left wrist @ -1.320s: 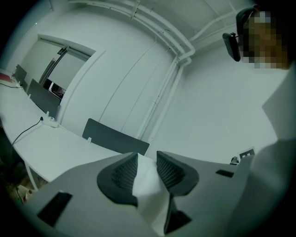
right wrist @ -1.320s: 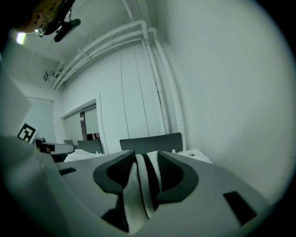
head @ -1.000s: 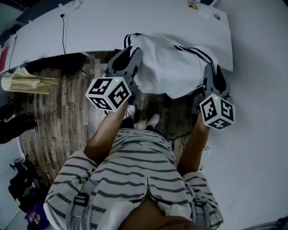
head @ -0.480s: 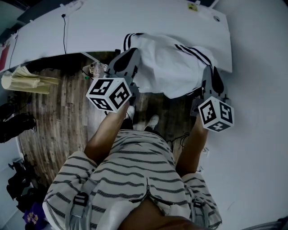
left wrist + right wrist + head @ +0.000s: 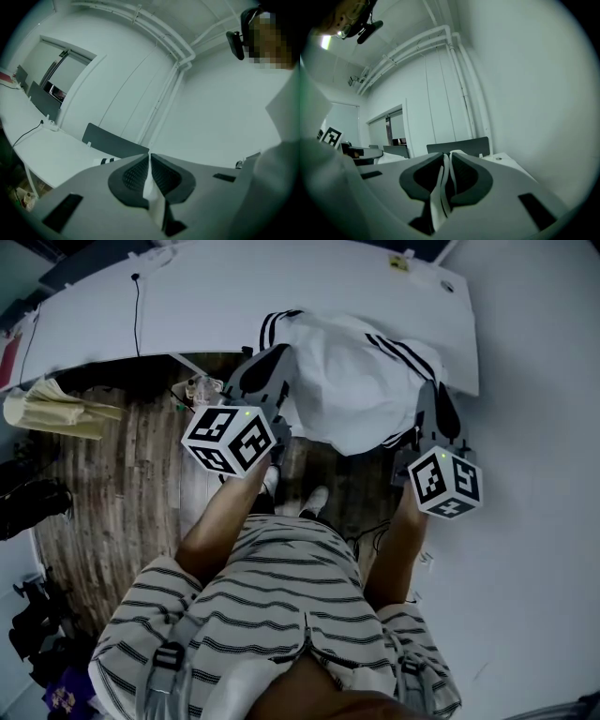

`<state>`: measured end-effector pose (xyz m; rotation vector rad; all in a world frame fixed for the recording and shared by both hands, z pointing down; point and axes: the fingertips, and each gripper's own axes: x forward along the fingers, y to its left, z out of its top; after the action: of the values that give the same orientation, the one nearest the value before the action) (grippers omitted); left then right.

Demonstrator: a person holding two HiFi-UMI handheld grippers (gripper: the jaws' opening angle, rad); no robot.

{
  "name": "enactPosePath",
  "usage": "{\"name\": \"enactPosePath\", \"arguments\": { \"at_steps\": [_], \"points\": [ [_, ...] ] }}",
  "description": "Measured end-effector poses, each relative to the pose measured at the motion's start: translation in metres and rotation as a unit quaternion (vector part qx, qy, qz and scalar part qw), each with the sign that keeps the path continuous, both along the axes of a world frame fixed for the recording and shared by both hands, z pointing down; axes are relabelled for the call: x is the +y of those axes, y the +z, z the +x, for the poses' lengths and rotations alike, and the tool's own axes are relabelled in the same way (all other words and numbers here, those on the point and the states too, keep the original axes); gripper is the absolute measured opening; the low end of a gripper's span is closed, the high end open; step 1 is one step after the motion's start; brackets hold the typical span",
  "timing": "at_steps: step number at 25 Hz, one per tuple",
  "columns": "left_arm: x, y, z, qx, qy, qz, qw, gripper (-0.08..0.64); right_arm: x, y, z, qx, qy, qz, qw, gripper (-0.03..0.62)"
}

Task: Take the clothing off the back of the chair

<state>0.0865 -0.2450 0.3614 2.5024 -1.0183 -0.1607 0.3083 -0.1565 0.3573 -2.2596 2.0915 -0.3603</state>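
Head view: white striped garment [image 5: 352, 390] bunched at upper centre of frame, against the white desk [image 5: 234, 296], a gripper at each side. Only the gripper views showed the bites: left gripper [image 5: 149, 158] clenched on a thin fold; right gripper [image 5: 448, 157] closing, doubled white fabric pinched between its jaws

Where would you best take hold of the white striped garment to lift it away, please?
I'd pinch the garment at its two side edges, coming level from the person's side. It hangs spread wide, so one pinch per side probably keeps it open. The left hand-held gripper is shut on its left edge; the right hand-held gripper has its jaws closing with fabric between them.
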Motion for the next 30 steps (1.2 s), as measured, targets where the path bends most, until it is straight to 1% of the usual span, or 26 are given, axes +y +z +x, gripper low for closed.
{"name": "enactPosePath", "arguments": {
  "at_steps": [5, 11, 22, 30],
  "points": [
    [0.004, -0.007, 0.0, 0.006, 0.003, 0.005, 1.0, 0.034, 0.002, -0.012, -0.011, 0.017, -0.012, 0.011, 1.0, 0.071],
    [0.012, -0.02, 0.001, 0.012, 0.009, 0.018, 0.9997, 0.032, 0.007, -0.026, -0.02, 0.024, -0.018, 0.024, 0.999, 0.071],
    [0.033, -0.051, -0.002, 0.022, 0.012, 0.056, 0.9981, 0.034, 0.02, -0.057, -0.044, 0.038, -0.035, 0.06, 0.997, 0.071],
    [0.052, -0.077, -0.016, 0.032, 0.011, 0.085, 0.9959, 0.034, 0.031, -0.081, -0.07, 0.046, -0.05, 0.086, 0.994, 0.071]
  ]
}}
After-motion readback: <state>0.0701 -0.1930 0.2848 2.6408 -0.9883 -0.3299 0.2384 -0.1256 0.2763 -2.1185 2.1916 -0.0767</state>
